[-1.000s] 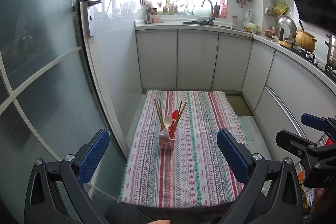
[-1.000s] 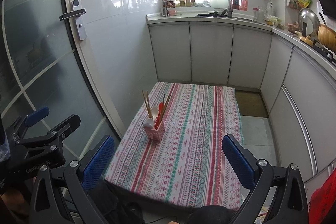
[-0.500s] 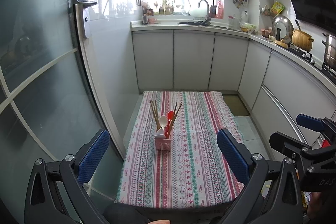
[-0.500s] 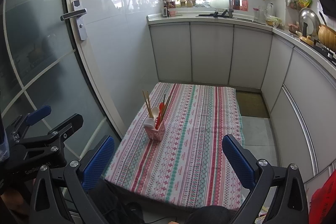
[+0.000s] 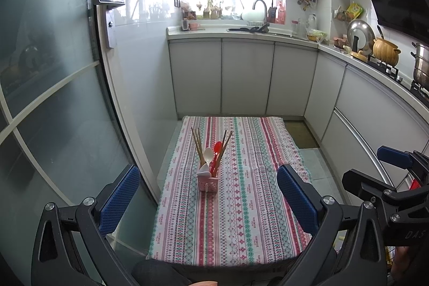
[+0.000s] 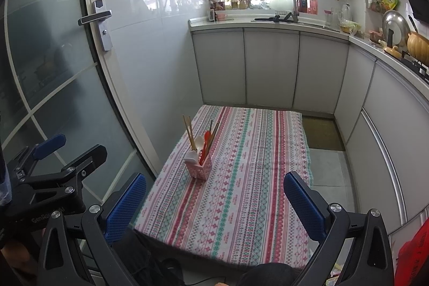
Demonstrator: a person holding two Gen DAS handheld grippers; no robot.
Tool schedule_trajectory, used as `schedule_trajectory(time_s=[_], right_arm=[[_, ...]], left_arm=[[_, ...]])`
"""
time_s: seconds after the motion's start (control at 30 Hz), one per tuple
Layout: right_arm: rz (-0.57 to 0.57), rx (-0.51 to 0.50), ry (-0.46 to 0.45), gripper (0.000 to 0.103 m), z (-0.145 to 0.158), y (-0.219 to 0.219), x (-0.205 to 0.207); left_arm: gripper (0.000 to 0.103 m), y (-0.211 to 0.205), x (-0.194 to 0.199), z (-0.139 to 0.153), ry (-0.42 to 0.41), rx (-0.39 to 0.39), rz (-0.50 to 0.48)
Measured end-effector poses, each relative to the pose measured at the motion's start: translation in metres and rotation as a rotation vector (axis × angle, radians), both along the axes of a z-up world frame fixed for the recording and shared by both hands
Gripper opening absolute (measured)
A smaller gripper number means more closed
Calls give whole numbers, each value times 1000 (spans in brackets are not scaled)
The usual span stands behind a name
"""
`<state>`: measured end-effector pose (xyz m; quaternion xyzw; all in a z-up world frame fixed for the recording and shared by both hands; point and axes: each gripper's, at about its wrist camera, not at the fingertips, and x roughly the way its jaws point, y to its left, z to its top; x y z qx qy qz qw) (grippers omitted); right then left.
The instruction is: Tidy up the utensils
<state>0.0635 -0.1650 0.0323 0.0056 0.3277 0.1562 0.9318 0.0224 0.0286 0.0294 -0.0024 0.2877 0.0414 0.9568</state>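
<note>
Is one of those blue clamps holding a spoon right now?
No. Both the left gripper and right gripper are open and empty; the spoons stand in the pink holder.

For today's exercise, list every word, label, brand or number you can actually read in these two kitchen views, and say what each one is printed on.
"DAS", cut off by the frame edge: on the right gripper body, left wrist view.
"GenRo", rest hidden: on the left gripper body, right wrist view.
Small repeated wording on the tablecloth: too small to read surely.
Red item with dark characters: cut off, unreadable.
Counter bottles and packets: too blurred.
</note>
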Motion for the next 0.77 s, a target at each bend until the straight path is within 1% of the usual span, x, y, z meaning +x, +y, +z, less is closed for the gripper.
schedule_trajectory(time_s=[0.77], right_arm=[[7, 7, 13, 103, -6, -1, 4]], left_arm=[[103, -1, 2, -3, 1, -1, -14]])
